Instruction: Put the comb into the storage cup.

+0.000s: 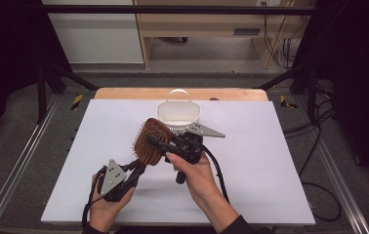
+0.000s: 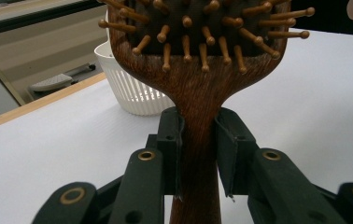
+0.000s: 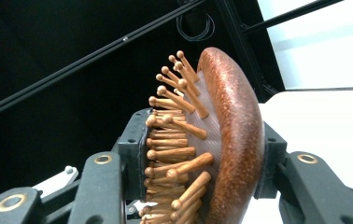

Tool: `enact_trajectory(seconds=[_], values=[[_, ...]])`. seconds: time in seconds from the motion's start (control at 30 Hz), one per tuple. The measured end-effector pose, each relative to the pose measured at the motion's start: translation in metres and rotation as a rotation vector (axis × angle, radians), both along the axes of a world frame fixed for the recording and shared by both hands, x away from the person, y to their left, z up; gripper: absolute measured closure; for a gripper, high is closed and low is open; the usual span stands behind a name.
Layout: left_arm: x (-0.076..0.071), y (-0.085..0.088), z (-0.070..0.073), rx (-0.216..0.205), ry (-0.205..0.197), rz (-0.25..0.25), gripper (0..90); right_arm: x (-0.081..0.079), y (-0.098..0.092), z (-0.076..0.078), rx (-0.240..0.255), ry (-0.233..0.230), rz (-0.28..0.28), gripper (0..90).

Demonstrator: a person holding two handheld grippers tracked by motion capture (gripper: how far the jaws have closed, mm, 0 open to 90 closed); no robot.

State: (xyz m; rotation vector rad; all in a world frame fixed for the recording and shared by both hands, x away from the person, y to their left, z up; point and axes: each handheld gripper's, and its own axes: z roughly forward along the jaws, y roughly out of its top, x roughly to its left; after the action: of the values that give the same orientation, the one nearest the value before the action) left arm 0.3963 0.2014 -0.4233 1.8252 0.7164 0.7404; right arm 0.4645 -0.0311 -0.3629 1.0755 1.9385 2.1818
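Observation:
A wooden paddle hairbrush with wooden pins is held above the white table top. My left gripper is shut on its handle, one black jaw pressing each side. My right gripper is shut across the brush head, one pad on the pin tips and the other on the rounded wooden back. The brush tilts up and away from the left hand, its pins facing left in the high view.
A small white slatted basket with a hoop handle stands just behind the brush, near the table's far edge. The basket wall also appears in the left gripper view. Black frame bars and cables surround the table.

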Motion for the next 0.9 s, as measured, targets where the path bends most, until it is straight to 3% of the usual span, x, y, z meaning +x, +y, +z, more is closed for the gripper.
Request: enact_trajectory(seconds=[0.13,0.37,0.4,0.47,0.63,0.73,0.9], values=[[0.002,0.001,-0.001,-0.009,-0.002,-0.007,72.2,0.000,0.001,0.001,-0.009,-0.002,-0.006,51.9],[0.006,0.003,-0.006,-0.068,0.049,-0.020,70.3,0.000,0.003,0.001,-0.025,0.001,-0.016,52.2],[0.007,0.004,-0.006,-0.091,0.052,-0.024,64.0,0.001,0.001,0.003,-0.042,-0.015,-0.033,52.2],[0.008,0.007,-0.006,-0.109,0.053,-0.018,60.7,0.002,-0.001,0.004,-0.044,-0.020,-0.042,52.2],[0.012,0.017,-0.008,-0.181,0.054,0.030,40.7,0.012,-0.021,0.015,-0.003,-0.028,-0.125,51.9],[0.015,0.022,-0.009,-0.206,0.051,0.076,35.4,0.018,-0.034,0.024,0.034,-0.033,-0.168,51.8],[0.015,0.025,-0.010,-0.229,0.042,0.123,28.0,0.026,-0.049,0.037,0.055,-0.040,-0.229,51.5]])
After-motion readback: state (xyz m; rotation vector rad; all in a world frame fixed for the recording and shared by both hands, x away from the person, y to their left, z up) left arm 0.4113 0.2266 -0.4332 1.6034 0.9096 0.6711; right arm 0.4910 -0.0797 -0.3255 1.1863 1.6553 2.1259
